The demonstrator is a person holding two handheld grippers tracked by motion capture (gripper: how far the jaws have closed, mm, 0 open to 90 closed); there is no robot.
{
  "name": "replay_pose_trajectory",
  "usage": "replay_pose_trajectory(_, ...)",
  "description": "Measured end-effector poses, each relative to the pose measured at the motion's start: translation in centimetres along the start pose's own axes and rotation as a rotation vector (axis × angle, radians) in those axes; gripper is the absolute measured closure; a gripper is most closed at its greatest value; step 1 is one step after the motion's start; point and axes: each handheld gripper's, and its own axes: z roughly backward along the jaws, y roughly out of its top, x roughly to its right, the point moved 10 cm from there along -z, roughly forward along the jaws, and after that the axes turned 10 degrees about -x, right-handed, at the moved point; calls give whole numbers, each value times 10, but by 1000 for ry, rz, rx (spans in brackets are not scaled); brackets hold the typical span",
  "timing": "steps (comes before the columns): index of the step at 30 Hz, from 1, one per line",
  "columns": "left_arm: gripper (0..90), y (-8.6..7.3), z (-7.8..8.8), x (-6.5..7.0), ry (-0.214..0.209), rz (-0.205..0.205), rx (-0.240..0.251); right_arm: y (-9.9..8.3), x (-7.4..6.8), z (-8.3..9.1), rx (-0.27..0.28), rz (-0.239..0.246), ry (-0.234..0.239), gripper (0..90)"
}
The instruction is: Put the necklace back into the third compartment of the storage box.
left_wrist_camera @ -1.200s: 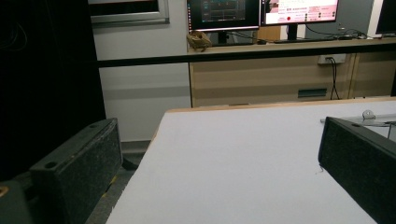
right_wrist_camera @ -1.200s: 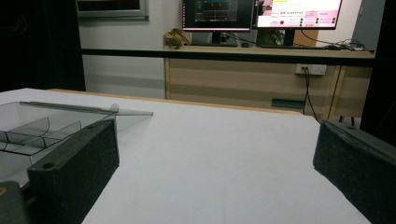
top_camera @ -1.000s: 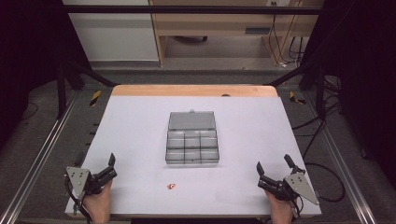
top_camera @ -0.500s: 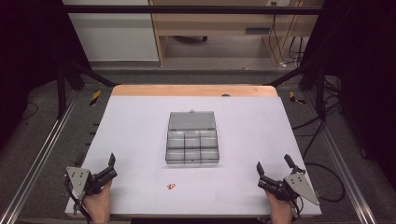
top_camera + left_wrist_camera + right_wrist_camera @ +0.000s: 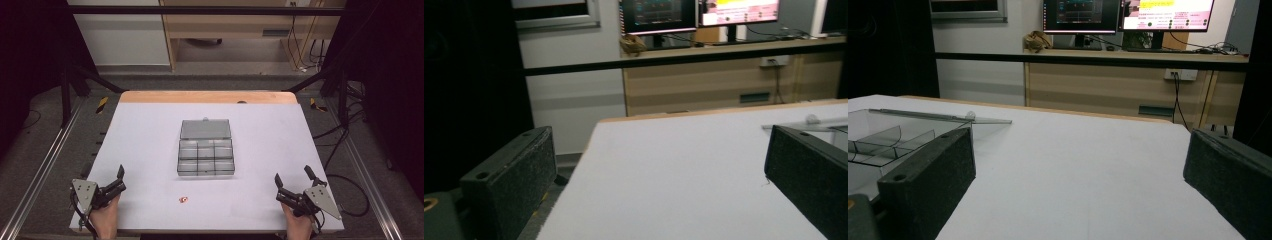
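Hands come in from the bottom edge of the high view, 1 at each near corner of the white table [image 5: 150, 130]. At the near left corner the left hand [image 5: 104, 220] holds the left gripper [image 5: 120, 179] low over the tabletop, its jaws spread apart with nothing between them and aimed forward and a little inward; the forearm is cut off by the bottom edge. In the left gripper view the 2 black jaws stand wide apart over bare white tabletop, and only a sliver of the box shows past the right jaw. Near the front edge, between the hands and closer to the left one, lies a small red object [image 5: 184, 200], too small to identify. At the middle of the table sits a clear plastic box [image 5: 205, 159] with 2 rows of compartments and its lid [image 5: 205, 129] open, lying flat behind it; I cannot tell if anything is inside. At the near right corner the right hand [image 5: 296, 226] holds the right gripper [image 5: 292, 178], jaws likewise parted and empty, pointing forward. In the right gripper view the box [image 5: 883, 140] is partly hidden behind the left jaw.
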Motion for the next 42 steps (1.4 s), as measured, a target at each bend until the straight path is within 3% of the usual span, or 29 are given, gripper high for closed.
replay_pose_trajectory(3,16,8,4,11,-86,-11,6,0,0,0,0,-1,0,8)
replay_pose_trajectory(7,23,24,11,32,-188,-120,7,0,0,0,0,0,0,8)
replay_pose_trajectory(10,29,29,15,47,-260,-171,-11,0,0,0,0,0,0,8)
replay_pose_trajectory(14,40,27,16,66,-390,-221,-94,0,0,0,0,0,0,9)
replay_pose_trajectory(16,55,26,16,71,-430,-248,-150,0,0,0,0,0,0,10)
replay_pose_trajectory(18,57,26,17,74,-449,-259,-165,0,0,0,0,0,0,10)
replay_pose_trajectory(19,57,29,16,78,-492,-283,-199,0,0,0,-1,0,0,11)
replay_pose_trajectory(23,68,31,14,85,-582,-334,-276,0,0,0,-1,0,0,12)
replay_pose_trajectory(24,68,31,14,85,-582,-334,-276,0,0,0,-1,0,0,12)
replay_pose_trajectory(25,68,30,11,90,-629,-385,-333,0,0,0,-2,1,0,12)
replay_pose_trajectory(26,69,30,11,90,-629,-385,-333,0,0,0,-2,0,0,12)
replay_pose_trajectory(31,113,28,4,104,-708,-525,-452,0,0,0,-2,1,0,12)
replay_pose_trajectory(32,135,28,3,110,-739,-599,-501,0,0,0,-2,1,0,12)
replay_pose_trajectory(33,145,28,3,110,-739,-599,-501,0,0,0,-2,1,0,12)
replay_pose_trajectory(35,159,28,1,116,-750,-680,-546,0,0,0,-1,0,0,12)
replay_pose_trajectory(36,165,28,1,122,-769,-745,-591,0,0,0,-1,0,1,12)
replay_pose_trajectory(37,167,28,1,122,-769,-745,-591,0,0,0,-1,0,1,12)
replay_pose_trajectory(38,174,27,0,130,-787,-818,-650,0,0,0,-2,1,0,12)
replay_pose_trajectory(39,179,27,0,130,-787,-818,-650,0,0,0,-2,1,0,12)
replay_pose_trajectory(40,188,25,0,135,-808,-869,-695,0,0,0,-1,0,0,12)
replay_pose_trajectory(41,201,25,0,135,-808,-869,-695,0,0,0,-1,0,0,12)
replay_pose_trajectory(42,201,23,0,140,-829,-919,-743,0,0,0,-2,0,0,12)
